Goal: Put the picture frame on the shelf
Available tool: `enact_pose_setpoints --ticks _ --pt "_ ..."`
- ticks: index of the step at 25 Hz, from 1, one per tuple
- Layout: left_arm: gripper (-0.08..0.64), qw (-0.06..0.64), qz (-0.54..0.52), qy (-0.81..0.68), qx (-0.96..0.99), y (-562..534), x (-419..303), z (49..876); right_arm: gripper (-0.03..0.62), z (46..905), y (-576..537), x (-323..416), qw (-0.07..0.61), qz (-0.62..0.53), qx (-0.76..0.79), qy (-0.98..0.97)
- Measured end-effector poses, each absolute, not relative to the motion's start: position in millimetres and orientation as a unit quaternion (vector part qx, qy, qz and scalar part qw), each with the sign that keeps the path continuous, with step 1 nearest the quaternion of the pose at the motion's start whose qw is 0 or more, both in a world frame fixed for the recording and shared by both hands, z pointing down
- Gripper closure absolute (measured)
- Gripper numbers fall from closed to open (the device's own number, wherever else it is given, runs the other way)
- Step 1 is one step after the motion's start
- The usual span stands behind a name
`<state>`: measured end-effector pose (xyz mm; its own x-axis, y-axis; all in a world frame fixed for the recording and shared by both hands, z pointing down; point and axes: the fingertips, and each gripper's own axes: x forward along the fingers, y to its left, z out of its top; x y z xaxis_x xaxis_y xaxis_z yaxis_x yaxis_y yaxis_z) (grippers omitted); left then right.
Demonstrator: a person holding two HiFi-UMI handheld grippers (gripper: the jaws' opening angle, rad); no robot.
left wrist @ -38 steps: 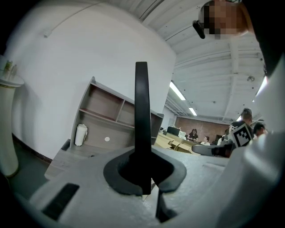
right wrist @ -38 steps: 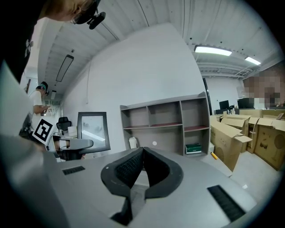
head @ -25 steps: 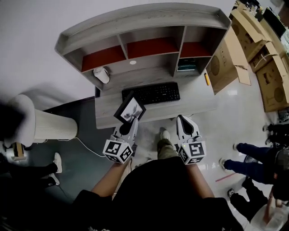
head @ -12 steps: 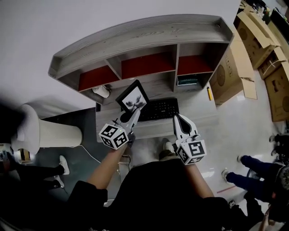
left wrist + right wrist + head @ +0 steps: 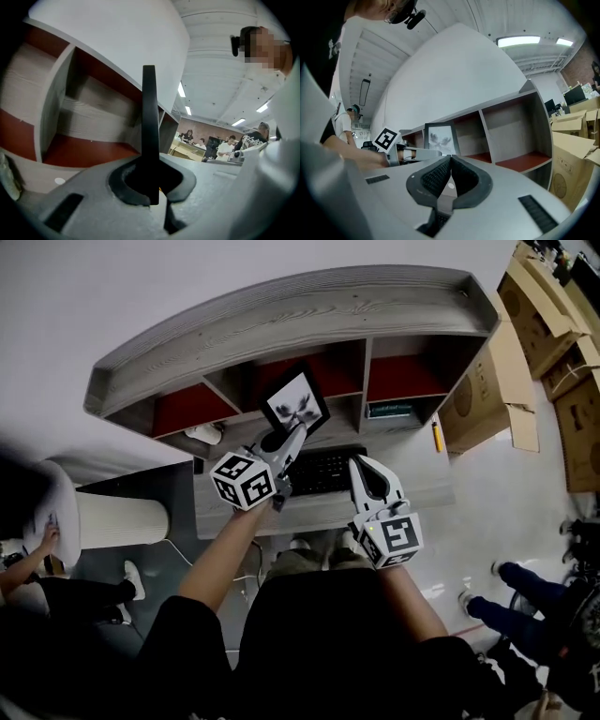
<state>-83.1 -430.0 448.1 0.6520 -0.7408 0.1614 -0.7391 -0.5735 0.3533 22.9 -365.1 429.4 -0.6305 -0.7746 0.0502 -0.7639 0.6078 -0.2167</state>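
Over the last second I have lifted the black rectangular picture frame [image 5: 295, 401] off the low spot at the near edge of the desk and carried it up and forward. It now hangs in front of the middle compartment [image 5: 323, 381] of the grey wood-grain shelf unit [image 5: 281, 310], towards that compartment's left side. My left gripper [image 5: 293, 434] is clamped tight on the frame's lower edge, and in the left gripper view the frame rises edge-on as one thin dark blade out of the pads. My right gripper [image 5: 359, 465] has come forward too, over the black keyboard [image 5: 323, 472]. Its jaws are pressed together with nothing in them.

I judge the carry nearly done. What is left is to ease the frame into the opening and stand it on the compartment floor. Whether its edge has already crossed the shelf's front line I cannot tell.

The frame is slim and stiff, with square corners and a plain black moulding round a pale print of a dark sprig. With so narrow a bottom edge, I would expect it to tip unless leaned back. The shelf has a curved top with a raised lip, upright dividers and flat red floors in its compartments — smooth, hard surfaces by the look. My pads are black ribbed rubber set in smooth grey plastic jaws.
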Motion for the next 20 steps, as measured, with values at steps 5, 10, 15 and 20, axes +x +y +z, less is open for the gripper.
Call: enact_pose_setpoints --ticks 5,10,15,20 --pt "0.535 0.194 0.023 -0.392 0.899 -476.8 -77.1 455.7 0.580 428.7 -372.1 26.8 0.040 -0.127 -0.449 0.884" --pt "0.535 0.190 0.035 -0.365 0.910 -505.2 -62.9 456.9 0.580 420.4 -376.0 25.3 0.053 -0.126 -0.453 0.881" --pt "0.535 0.202 0.049 -0.347 0.915 -525.5 -48.1 466.3 0.580 419.1 -389.8 28.1 0.046 -0.112 -0.457 0.881" --pt "0.535 0.213 0.050 -0.340 0.915 -533.6 -39.7 476.6 0.580 425.8 -395.4 30.7 0.034 -0.113 -0.457 0.882"
